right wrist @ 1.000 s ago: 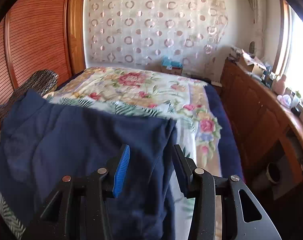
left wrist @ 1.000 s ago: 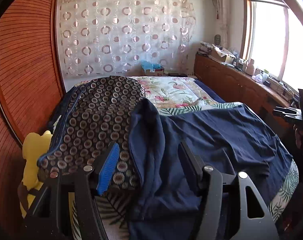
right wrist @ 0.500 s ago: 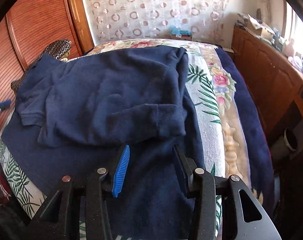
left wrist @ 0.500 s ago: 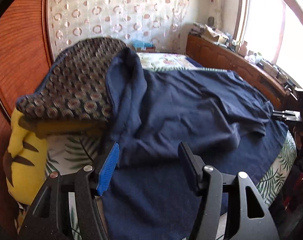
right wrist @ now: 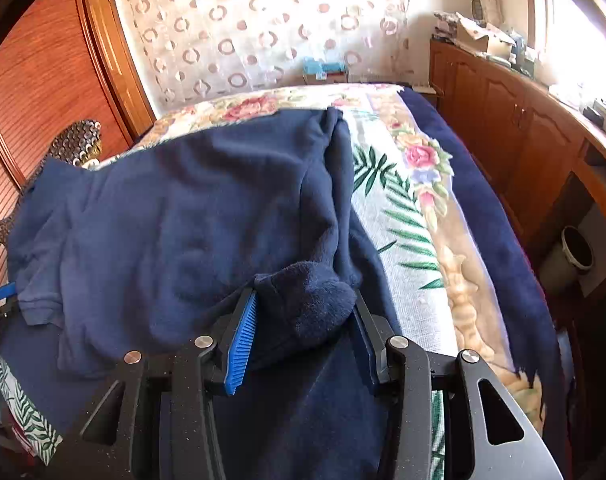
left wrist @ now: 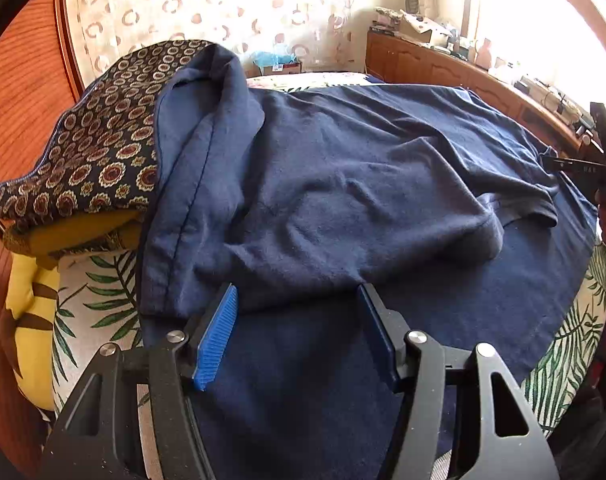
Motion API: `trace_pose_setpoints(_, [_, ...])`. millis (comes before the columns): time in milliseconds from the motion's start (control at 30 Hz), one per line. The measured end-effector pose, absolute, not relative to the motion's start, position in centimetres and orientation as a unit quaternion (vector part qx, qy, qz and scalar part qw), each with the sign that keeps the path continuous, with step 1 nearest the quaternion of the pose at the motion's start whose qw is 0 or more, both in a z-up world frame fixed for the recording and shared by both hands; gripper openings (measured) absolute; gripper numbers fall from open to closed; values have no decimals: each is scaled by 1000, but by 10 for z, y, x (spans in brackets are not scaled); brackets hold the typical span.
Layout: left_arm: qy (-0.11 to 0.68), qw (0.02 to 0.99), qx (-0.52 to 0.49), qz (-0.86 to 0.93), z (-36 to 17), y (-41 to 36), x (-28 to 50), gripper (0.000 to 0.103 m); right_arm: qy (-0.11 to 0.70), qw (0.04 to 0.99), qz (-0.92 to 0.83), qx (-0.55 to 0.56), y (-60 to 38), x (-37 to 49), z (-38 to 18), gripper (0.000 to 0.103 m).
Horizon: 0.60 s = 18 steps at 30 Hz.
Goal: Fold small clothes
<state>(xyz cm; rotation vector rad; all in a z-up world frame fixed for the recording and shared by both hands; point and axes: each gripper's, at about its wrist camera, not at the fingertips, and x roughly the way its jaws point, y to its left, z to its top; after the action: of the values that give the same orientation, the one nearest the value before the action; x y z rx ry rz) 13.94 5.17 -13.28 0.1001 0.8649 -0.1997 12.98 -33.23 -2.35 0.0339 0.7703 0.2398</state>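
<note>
left gripper (left wrist: 299, 300) fingers apart, empty | right gripper (right wrist: 305, 312) fingers clamp navy garment (right wrist: 183, 220) fold

shirt (left wrist: 343, 184) on bed (right wrist: 415, 216), pillow (left wrist: 103, 140) left

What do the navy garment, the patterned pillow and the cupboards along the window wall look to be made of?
Navy garment: soft knit, probably cotton; matte, slightly fuzzy, stitched hems.
Patterned pillow: woven printed fabric with a slight sheen.
Cupboards: wood or wood veneer, glossy reddish-brown with panelled doors.
</note>
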Motion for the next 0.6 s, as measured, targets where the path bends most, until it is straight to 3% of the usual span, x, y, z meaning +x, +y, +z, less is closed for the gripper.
trace_pose_setpoints(167, [414, 904, 47, -96, -135, 50, 140, 65, 370, 922, 111, 5, -326, 126, -26, 46])
trace_pose_setpoints(333, [414, 904, 51, -98, -136, 47, 141, 74, 370, 923, 109, 1, -319, 123, -36, 46])
trace_pose_setpoints(600, [414, 904, 48, -91, -135, 50, 139, 75, 370, 923, 101, -15, -310, 128, -46, 46])
